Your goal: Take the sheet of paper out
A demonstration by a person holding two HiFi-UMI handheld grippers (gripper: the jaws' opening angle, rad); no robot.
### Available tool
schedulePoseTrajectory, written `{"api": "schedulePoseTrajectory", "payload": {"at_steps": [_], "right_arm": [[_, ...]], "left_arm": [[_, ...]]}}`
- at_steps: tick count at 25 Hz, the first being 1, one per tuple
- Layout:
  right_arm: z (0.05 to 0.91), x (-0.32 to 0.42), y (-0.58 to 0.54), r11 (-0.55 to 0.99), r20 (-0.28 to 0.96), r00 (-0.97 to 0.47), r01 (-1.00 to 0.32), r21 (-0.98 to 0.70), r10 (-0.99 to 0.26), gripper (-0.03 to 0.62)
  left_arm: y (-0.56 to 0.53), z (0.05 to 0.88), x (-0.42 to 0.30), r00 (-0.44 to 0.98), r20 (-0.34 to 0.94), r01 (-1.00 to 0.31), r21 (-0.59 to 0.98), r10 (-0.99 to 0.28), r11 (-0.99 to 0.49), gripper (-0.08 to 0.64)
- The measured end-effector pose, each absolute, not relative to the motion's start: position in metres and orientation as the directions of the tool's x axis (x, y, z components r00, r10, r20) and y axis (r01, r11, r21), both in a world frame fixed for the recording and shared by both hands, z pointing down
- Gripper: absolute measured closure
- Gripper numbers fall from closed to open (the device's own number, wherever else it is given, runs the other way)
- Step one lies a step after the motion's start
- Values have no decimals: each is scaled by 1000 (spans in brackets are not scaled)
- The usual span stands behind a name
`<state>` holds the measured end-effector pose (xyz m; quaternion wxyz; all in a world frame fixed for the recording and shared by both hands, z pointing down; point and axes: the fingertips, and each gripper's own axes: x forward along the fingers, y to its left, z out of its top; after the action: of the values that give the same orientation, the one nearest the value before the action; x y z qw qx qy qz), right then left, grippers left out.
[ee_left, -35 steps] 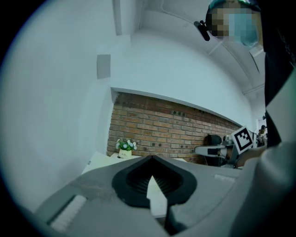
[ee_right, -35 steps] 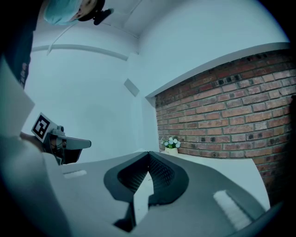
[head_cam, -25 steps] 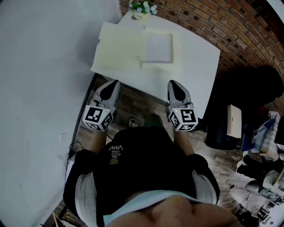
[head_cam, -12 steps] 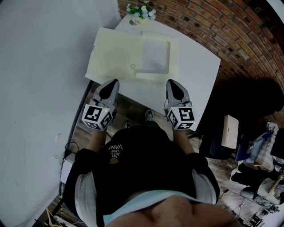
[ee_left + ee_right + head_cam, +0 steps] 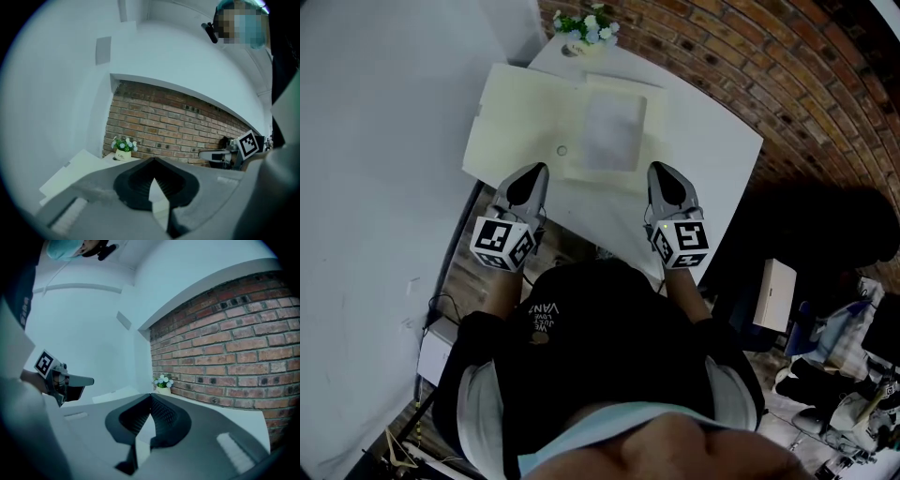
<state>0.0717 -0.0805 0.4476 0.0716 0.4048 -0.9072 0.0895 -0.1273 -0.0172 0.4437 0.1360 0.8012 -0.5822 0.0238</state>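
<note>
My left gripper and right gripper are both level and side by side at the near edge of the white bench. Both sets of jaws are together, with nothing between them. A cream case lies open flat on the bench. The paper lies in its right half, framed by a raised rim, between my two grippers and beyond their tips, touched by neither. A flower pot stands at the far end, against the brick wall.
</note>
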Motion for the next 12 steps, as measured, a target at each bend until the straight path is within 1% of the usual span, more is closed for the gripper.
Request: {"api": "schedulePoseTrajectory", "payload": {"at_steps": [8,12], "right_arm": [[455,86,-102,692,211,-701,-711,-126,-682,592],[460,86,-108,691,217,-703,-709,-140,-678,592]], "left_arm": [[-38,451,-107,287,221,-948,203,-932,-244,560],[-48,457,-108,287,245,-949,206,-926,-240,560]]}}
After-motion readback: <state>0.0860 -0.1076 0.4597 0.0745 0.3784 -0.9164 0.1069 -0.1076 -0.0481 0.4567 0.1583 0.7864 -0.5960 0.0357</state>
